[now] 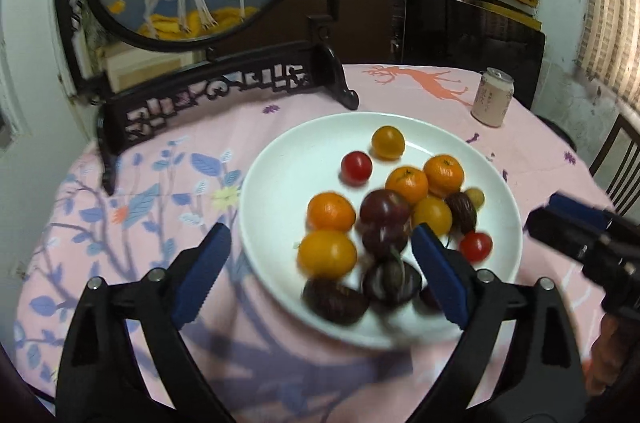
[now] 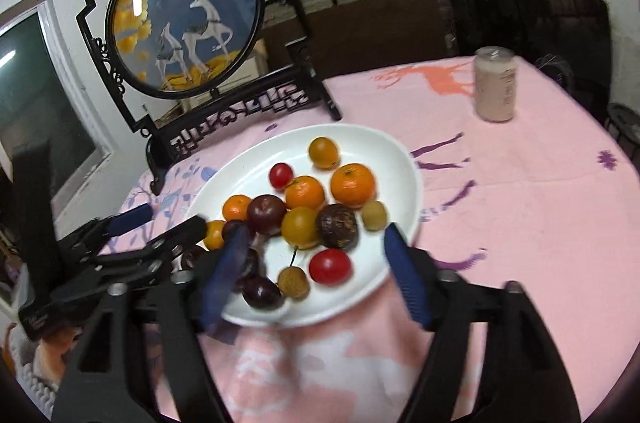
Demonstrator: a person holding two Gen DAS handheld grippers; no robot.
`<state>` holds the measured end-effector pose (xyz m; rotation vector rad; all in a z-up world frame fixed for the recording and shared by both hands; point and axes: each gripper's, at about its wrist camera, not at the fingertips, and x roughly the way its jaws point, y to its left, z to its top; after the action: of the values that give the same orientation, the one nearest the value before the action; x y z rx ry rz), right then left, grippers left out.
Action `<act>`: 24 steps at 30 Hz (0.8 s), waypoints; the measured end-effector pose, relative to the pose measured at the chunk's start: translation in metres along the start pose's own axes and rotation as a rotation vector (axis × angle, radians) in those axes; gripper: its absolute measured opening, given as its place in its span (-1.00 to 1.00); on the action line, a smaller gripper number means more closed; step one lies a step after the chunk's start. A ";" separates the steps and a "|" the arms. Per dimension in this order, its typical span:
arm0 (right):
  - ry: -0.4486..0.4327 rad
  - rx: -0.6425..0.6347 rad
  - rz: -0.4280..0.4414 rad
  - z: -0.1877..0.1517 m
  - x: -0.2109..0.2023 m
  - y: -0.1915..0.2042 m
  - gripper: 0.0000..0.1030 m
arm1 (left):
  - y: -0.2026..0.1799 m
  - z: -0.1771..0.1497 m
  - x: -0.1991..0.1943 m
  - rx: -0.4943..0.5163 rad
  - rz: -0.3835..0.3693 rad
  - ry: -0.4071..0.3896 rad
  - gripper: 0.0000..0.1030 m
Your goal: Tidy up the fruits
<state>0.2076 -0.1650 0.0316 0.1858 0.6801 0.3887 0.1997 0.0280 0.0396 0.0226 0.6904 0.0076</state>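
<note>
**Two spread hand-held grippers over one plate of fruit**

Two hand-held grippers hang above the near rim of a white plate, both with blue pads wide apart and nothing between them. The left hand-held gripper straddles the plate's near-left part; the right hand-held gripper straddles its near-right part, and its left finger blurs over the dark fruit at the near edge. The two tools are close to each other at the plate's front, with little room between them there.

Open room lies to the right of the plate, where the pink cloth runs bare toward a pink drink can standing upright, well apart from the plate. Behind and left of the plate, a black carved stand with a round deer picture sits near the far rim of the plate. The worktop's edge curves off at the right, with a dark chair beyond it. Shelves of stacked boxes fill the back wall.

The plate holds all the fruit: three mandarins near the middle, yellow-orange round fruits at the far side, centre and near left, two red cherry tomatoes apart from each other, dark purple plums bunched from the centre to the near rim, a brown wrinkled fruit and two small pale tan ones near the right.
</note>
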 end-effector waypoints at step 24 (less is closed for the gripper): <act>0.049 0.042 -0.109 -0.075 -0.054 -0.007 0.97 | -0.006 -0.074 -0.073 -0.098 -0.004 -0.019 0.96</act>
<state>0.1229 -0.1901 0.0039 0.1781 0.7433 0.2750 0.0961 0.0226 0.0288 -0.0726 0.6705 0.0369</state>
